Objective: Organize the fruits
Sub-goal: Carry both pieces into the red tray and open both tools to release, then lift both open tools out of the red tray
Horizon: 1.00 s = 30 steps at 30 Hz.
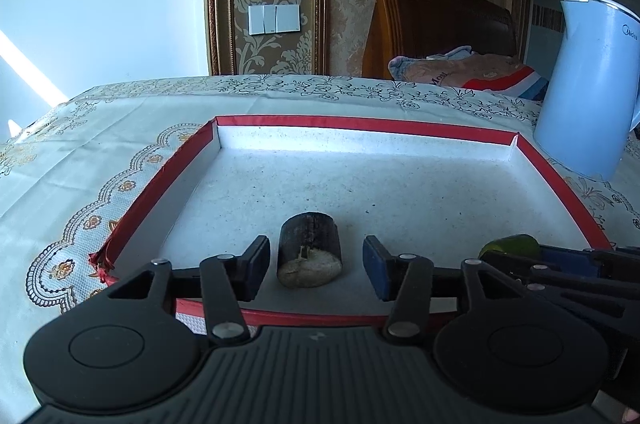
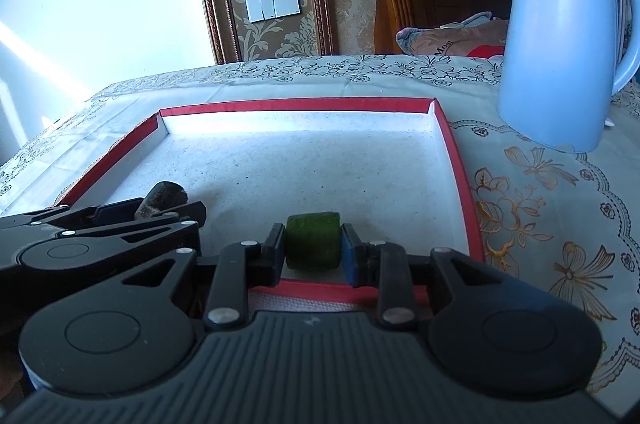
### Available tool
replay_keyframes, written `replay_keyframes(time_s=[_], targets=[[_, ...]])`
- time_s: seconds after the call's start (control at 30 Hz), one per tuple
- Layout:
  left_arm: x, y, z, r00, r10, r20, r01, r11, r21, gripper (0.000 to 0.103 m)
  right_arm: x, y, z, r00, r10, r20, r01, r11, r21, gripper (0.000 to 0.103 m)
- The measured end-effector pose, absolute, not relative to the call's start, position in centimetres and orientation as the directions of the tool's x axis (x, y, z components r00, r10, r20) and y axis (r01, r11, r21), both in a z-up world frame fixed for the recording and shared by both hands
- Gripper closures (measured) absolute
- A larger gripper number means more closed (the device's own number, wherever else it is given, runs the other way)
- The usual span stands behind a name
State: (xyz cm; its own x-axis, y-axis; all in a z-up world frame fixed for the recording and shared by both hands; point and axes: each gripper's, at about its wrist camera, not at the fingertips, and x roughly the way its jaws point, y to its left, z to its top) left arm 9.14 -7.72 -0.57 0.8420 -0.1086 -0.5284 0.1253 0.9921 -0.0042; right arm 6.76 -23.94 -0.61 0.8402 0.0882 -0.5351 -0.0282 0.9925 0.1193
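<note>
Fruit pieces are seen in and over a shallow red-rimmed cardboard tray with a white speckled floor (image 1: 400,184), which is laid on a pale tablecloth printed with floral borders and gold butterflies (image 1: 100,152). A short, dark-skinned banana chunk with a pale cut face (image 1: 310,250) is lying on the tray floor near the front rim, and it is flanked by the two black fingers of the left gripper (image 1: 316,264), whose jaws are spread wide with a clear gap on each side of the chunk, so that nothing is touched by them. In the right wrist view, a dark green, cylinder-shaped fruit piece with a rough skin (image 2: 313,242) is clamped between the pads of the right gripper (image 2: 313,248), and it is held just inside the front rim of the tray; whether its underside is touching the floor cannot be told. The same green piece is glimpsed at the right edge of the left wrist view, partly hidden behind the right gripper's linkage. The two grippers are set side by side at the tray's near edge. A light blue plastic electric kettle (image 2: 560,36) is stood on the cloth beyond the tray's far right corner, apart from it. A white wall switch panel (image 1: 274,19) is mounted on patterned wallpaper behind the table.
</note>
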Motion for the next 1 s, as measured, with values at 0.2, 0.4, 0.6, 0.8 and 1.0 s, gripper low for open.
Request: replay_keyframes(time_s=[0.2,0.4,0.6,0.8,1.0], targets=[[8.7,-7.9,-0.4,0.854,-0.096,-0.511,0.120,0.993,0.013,0.034,6.6,-24.1,-0.6,0.844,0.091,-0.528,-0.024,0.991,0.132,0.074],[8.6,-7.8,-0.4,0.853,-0.097,-0.513,0.119,0.993,0.009,0.034,6.4,-24.4,-0.5,0.850,0.089,-0.520,-0.015,0.989,0.144,0.074],[8.1,-7.7,-0.2,0.864,-0.088,-0.496,0.110,0.994,0.015,0.034,5.9,-24.7,-0.1,0.870,0.079,-0.487,-0.006,0.989,0.149,0.074],[7.1,-7.4,0.3,0.883,-0.082,-0.462,0.095,0.995,0.005,0.024,5.4,-25.1,0.2,0.889,0.055,-0.455,0.017,0.988,0.153,0.061],[6.4,-7.1,0.8,0.886,-0.084,-0.456,0.092,0.996,-0.004,0.023,5.0,-25.4,0.3,0.898,0.047,-0.438,0.027,0.987,0.160,0.060]])
